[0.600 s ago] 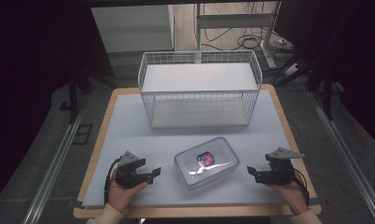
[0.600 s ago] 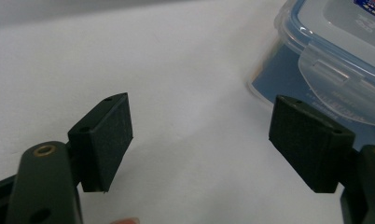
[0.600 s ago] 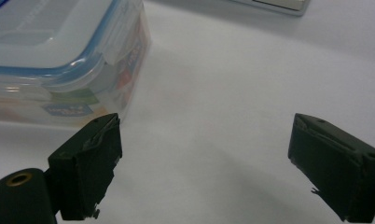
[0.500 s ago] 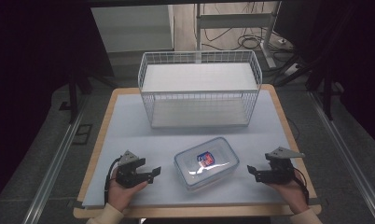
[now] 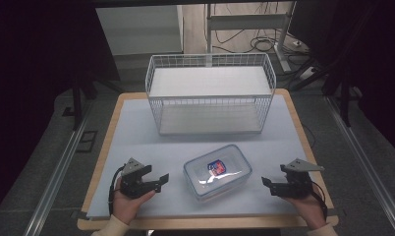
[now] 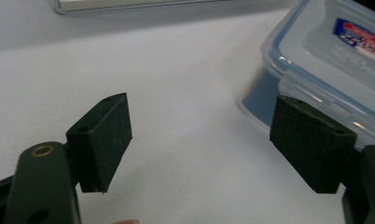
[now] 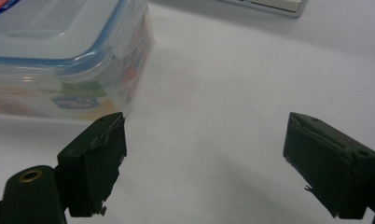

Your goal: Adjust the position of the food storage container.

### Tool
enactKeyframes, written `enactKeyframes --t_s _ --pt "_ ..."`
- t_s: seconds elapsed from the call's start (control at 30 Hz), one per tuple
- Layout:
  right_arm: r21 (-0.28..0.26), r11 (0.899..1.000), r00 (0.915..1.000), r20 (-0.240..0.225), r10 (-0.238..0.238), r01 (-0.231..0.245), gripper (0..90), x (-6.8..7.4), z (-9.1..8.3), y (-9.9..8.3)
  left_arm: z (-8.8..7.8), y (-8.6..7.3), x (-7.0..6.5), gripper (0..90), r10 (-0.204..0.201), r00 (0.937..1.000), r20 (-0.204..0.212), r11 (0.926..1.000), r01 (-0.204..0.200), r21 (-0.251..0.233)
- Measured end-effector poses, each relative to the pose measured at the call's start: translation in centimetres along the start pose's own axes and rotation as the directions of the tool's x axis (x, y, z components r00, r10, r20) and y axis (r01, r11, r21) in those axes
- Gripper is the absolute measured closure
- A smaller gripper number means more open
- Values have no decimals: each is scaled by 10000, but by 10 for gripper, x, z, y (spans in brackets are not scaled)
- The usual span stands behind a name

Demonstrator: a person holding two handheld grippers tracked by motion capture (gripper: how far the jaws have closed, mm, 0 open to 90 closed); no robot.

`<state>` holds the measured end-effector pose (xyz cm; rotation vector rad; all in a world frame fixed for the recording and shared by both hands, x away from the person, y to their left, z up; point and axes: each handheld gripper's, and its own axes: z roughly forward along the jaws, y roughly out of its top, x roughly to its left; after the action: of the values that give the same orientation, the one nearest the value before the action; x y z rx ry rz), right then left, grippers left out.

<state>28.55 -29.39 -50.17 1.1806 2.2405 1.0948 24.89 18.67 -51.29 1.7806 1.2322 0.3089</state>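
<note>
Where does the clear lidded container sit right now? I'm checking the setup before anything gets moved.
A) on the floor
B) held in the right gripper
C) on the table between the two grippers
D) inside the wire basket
C: the container lies on the table between the left gripper and right gripper, both open and empty, in front of the wire basket.
</note>
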Motion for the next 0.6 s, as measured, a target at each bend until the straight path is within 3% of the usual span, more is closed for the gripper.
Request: enactKeyframes --t_s 0.2,0.3,0.43,0.6 --pt "-50 10000 10000 -2 9 -9 144 -2 -1 0 -4 9 -5 280 30 9996 275 10000 -32 73" --pt "-25 10000 10000 19 20 -20 148 -3 0 -1 -9 13 -10 430 196 9995 232 9998 -197 44" --pt "-14 10000 10000 10 -20 20 150 -2 0 -1 -15 18 -14 722 320 9968 732 9994 -326 69" --pt "-9 10000 10000 47 -53 53 153 -1 0 -1 -19 22 -17 866 477 9931 1072 9988 -488 76"
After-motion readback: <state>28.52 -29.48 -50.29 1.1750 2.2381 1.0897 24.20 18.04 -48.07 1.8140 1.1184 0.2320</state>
